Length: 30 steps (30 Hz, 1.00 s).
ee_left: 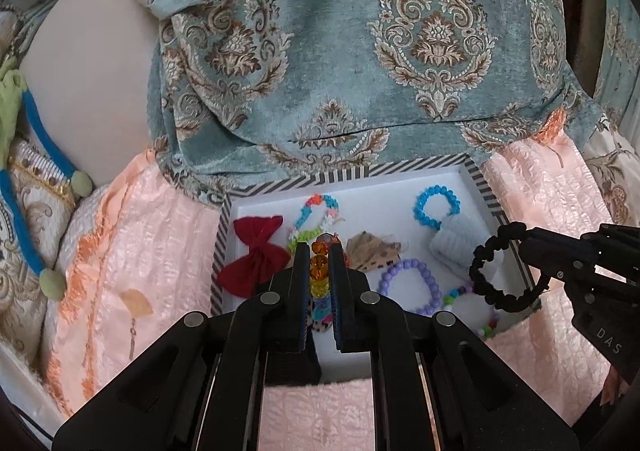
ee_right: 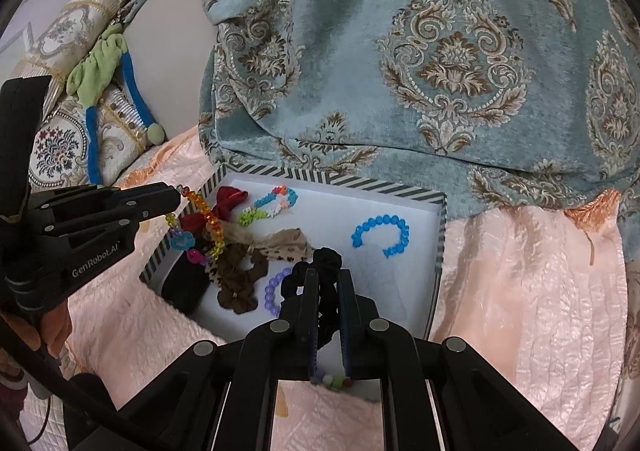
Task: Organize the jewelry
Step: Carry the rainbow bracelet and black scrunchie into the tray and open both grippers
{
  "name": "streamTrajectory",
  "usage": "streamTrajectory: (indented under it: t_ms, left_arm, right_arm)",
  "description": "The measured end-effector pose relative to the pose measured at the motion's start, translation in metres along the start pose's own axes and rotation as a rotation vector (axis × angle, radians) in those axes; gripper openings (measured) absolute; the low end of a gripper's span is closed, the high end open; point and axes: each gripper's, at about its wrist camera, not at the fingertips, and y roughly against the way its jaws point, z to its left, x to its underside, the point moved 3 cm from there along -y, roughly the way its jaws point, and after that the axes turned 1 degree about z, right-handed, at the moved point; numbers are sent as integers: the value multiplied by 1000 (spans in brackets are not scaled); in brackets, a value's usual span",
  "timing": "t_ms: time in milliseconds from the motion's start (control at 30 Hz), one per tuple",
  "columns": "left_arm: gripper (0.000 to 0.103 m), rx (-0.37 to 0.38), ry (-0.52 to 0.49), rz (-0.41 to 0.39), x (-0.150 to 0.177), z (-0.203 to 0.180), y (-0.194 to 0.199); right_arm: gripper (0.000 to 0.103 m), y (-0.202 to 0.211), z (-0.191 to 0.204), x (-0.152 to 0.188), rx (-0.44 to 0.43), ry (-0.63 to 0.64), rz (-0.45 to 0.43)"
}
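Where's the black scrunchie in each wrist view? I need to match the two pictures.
Left wrist view: the black scrunchie hangs at right, gripped by the right tongs, over the right edge of the striped box.
Right wrist view: the scrunchie sits at bottom centre, pinched in the right tongs.
Shared landmark: the blue bead bracelet lying in the box.
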Motion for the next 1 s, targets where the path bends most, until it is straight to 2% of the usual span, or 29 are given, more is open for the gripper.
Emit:
streamTrajectory:
  t_ms: [333,667,800,1000]
  left_arm:
    - [8,37,31,10,-28,-10,-34]
    - [8,93,98,42,-50,-15,-82]
    - [8,104,134,74,-44,-9,-103]
    - [8,62,174,127,-26,12,-132]
  right_arm:
    - [8,-27,-12,-22,7,-16,3]
    - [8,-73,-23,-40,-8,-68,26]
    - [8,-97,-26,-44,-33,-104,40]
    - [8,-140,-27,-41,-16,-112,86]
